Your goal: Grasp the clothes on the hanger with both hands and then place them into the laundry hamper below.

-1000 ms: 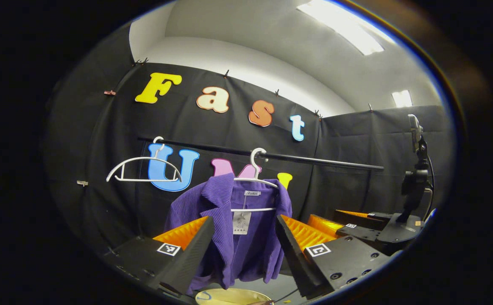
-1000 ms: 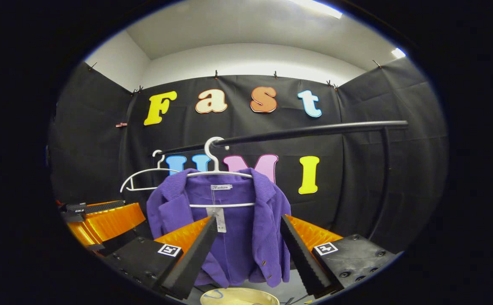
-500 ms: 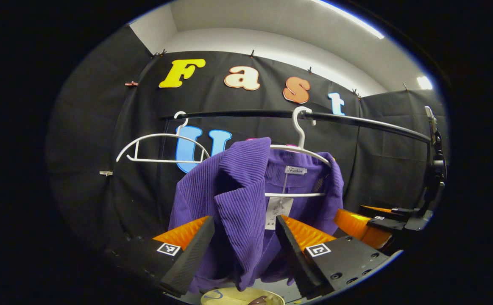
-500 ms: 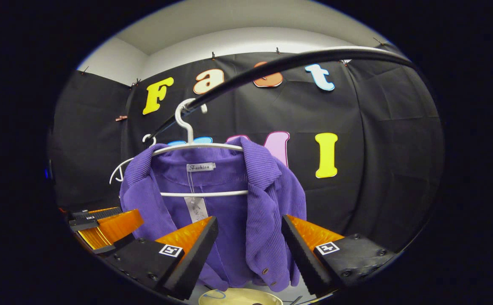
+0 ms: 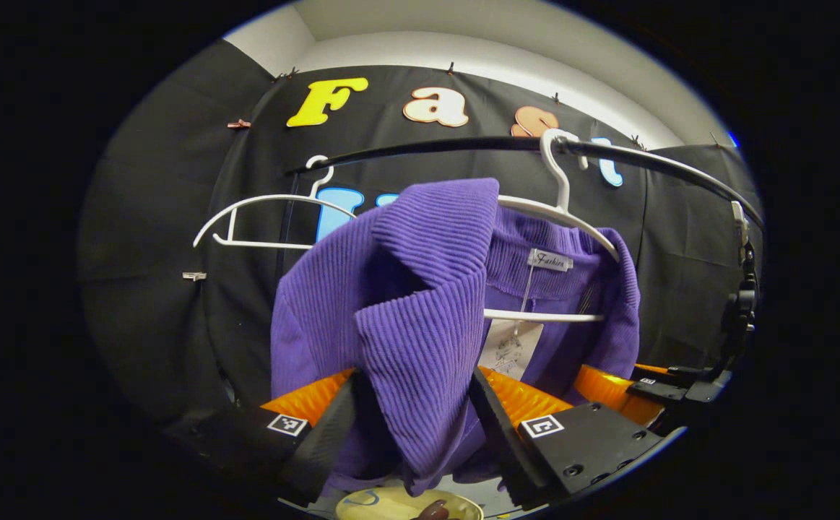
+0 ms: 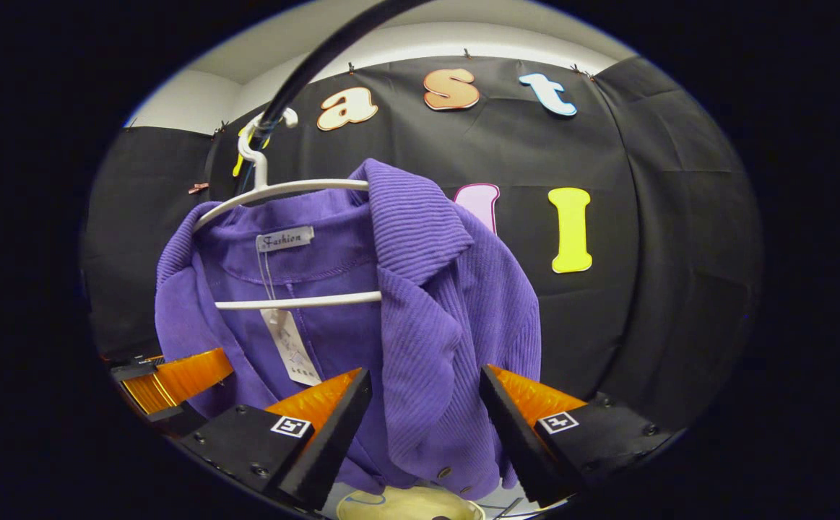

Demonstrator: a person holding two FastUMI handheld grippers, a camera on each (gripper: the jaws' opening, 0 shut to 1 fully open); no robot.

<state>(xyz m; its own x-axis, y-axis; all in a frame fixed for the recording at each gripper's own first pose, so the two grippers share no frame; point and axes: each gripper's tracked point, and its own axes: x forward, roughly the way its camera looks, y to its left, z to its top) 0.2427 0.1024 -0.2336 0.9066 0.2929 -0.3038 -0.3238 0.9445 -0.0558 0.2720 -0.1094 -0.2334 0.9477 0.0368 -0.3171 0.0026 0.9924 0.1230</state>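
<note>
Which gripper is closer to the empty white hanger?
Left. The left gripper straddles the purple jacket's front panel on the side facing the empty hanger. The right gripper straddles the jacket's opposite panel, on the side away from that hanger.

Dim, sharp, fisheye-bent edges

Left gripper (image 5: pixel 414 433): two wedge-shaped fingers with ribbed inner faces; black blocky bodies at 5 and 7 o'clock, each bearing a square black-and-white marker and round screw heads. Right gripper (image 6: pixel 423 440): identical build, markers, screws.
</note>
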